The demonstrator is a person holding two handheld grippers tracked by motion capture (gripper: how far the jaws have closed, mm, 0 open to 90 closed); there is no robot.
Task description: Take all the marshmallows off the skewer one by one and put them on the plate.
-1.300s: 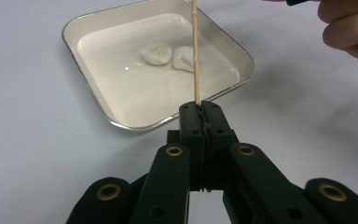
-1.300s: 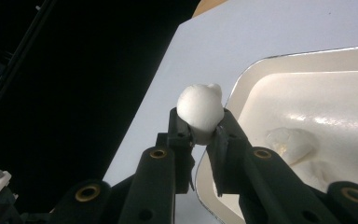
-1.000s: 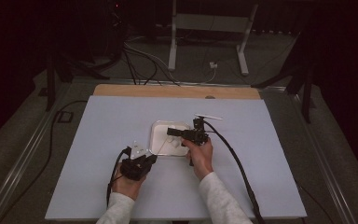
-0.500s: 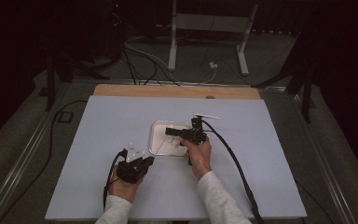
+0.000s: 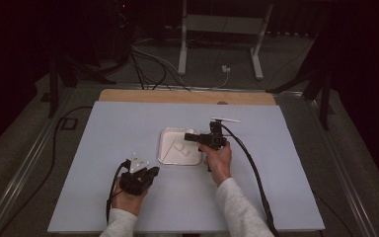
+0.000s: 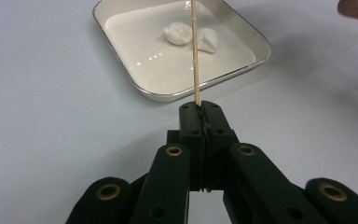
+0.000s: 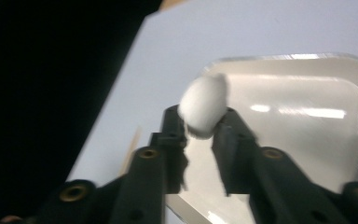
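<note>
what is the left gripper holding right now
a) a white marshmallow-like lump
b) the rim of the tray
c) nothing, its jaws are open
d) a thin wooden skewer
d: in the left gripper view the left gripper has its jaws shut on a thin wooden skewer that points out over the tray, where two white lumps lie.

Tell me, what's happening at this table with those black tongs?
A person holds a two-jaw gripper in each hand at a white table. The left gripper is shut on a thin wooden skewer that points toward a shallow white tray holding two white marshmallow-like pieces. The right gripper holds another white piece over the tray. It may be meant for the skewer, but it is not on it yet.
</note>
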